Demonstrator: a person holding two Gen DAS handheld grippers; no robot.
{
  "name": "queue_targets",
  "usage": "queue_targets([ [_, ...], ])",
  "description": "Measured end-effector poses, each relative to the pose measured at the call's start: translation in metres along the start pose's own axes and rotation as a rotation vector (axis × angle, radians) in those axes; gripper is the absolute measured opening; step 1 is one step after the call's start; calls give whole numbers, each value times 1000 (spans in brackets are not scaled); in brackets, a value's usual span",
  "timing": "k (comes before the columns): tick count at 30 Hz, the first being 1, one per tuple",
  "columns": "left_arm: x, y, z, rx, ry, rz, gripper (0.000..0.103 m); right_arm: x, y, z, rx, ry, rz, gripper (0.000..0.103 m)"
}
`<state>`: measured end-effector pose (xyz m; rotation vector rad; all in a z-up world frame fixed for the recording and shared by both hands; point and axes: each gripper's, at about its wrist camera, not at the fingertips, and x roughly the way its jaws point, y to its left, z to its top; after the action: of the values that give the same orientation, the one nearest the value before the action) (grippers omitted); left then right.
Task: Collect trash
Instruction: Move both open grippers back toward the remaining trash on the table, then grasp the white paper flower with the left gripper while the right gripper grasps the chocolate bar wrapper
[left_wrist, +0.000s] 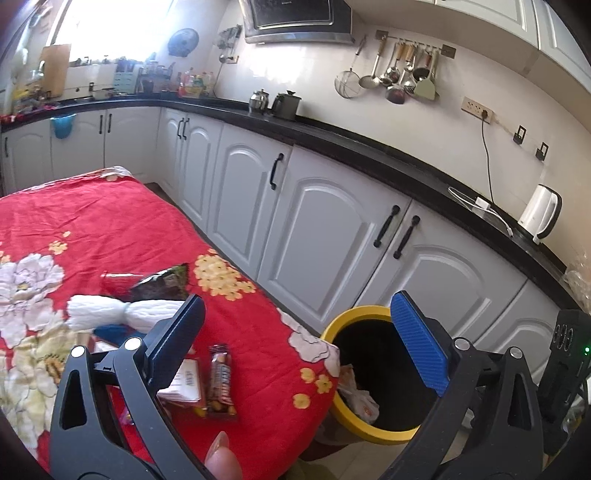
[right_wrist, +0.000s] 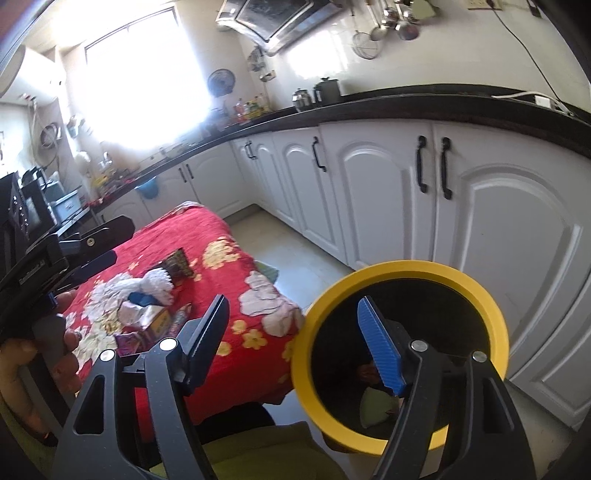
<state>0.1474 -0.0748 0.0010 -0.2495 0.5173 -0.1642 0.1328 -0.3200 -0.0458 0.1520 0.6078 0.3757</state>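
Observation:
A yellow-rimmed bin (left_wrist: 334, 325) (right_wrist: 399, 269) stands on the floor at the corner of the red floral table (left_wrist: 110, 221) (right_wrist: 207, 229); crumpled wrappers (left_wrist: 360, 400) lie inside it. On the cloth lie a brown snack-bar wrapper (left_wrist: 220, 380), a white card (left_wrist: 184, 384), a dark snack bag (left_wrist: 162, 284) (right_wrist: 178, 263) and a white knitted bundle (left_wrist: 122, 314) (right_wrist: 157, 282). My left gripper (left_wrist: 297, 299) (right_wrist: 118, 240) is open and empty above the table's corner. Open and empty too, my right gripper (right_wrist: 291, 301) hangs at the bin's mouth, its blue pad over the opening.
White cabinets (left_wrist: 317, 221) under a black counter (left_wrist: 369, 147) run close behind the table and bin, leaving a narrow strip of floor (right_wrist: 295, 247). A kettle (left_wrist: 541, 212) and pots (left_wrist: 286, 105) stand on the counter. A tissue box (right_wrist: 157, 323) sits on the table.

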Motion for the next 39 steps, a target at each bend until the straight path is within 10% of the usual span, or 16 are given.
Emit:
queue_targets([
  [39,-44,180,6,-335,-80,207,92,73,115,-5,-205,149,104,69],
])
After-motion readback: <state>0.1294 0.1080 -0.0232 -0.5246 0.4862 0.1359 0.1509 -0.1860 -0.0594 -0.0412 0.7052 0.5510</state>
